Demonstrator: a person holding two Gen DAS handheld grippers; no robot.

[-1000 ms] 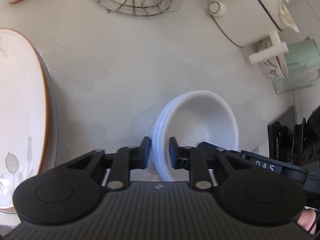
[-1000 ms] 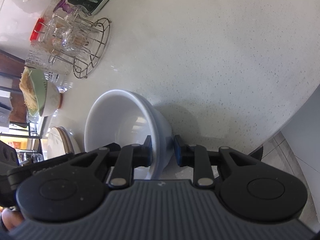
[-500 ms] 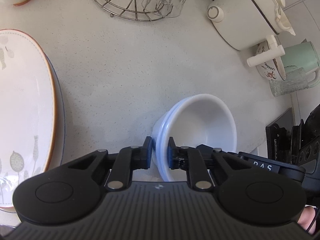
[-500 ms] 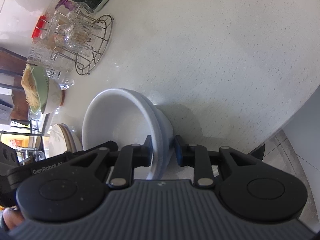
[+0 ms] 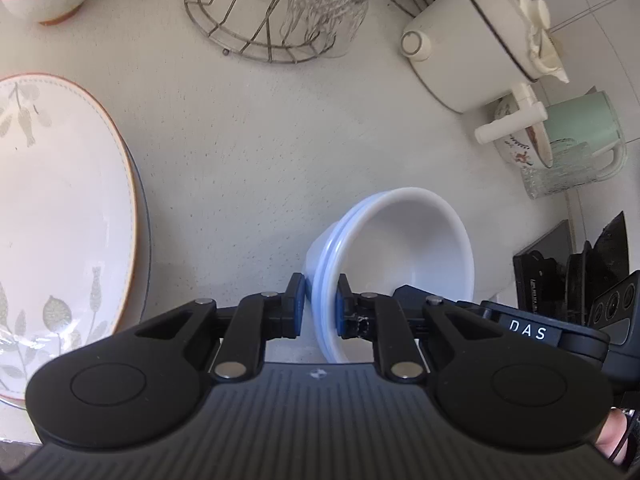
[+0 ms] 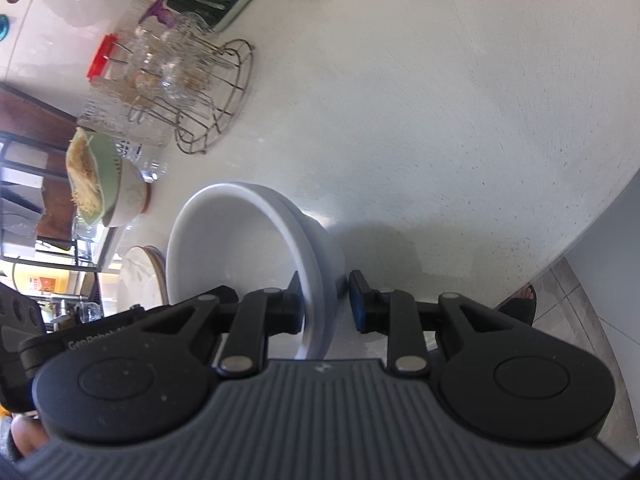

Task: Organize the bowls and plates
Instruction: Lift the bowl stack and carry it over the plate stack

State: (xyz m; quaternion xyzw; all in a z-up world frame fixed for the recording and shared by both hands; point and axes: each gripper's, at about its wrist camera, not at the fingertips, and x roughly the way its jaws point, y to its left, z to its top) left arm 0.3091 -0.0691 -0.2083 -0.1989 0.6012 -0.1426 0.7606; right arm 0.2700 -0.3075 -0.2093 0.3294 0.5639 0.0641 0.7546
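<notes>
A stack of white bowls (image 5: 400,248) stands on the speckled counter; it also shows in the right wrist view (image 6: 248,256). My left gripper (image 5: 318,306) straddles the stack's near rim, its jaws slightly apart with small gaps beside the rim. My right gripper (image 6: 326,304) straddles the opposite rim, open, its right pad clear of the bowl wall. A stack of large floral plates with an orange edge (image 5: 60,216) lies at the left; it also shows small in the right wrist view (image 6: 140,276).
A wire glass rack (image 5: 276,12) with upturned glasses stands at the back. A white pot (image 5: 476,36), a mint kettle (image 5: 580,132) and a patterned dish are at the right. A green-and-white bowl with noodles (image 6: 104,188) stands far left. The counter edge (image 6: 580,240) curves at the right.
Both grippers have loosened on the bowl rim; the right jaws opened visibly. The bowls settled onto the counter and both views drew back slightly.
</notes>
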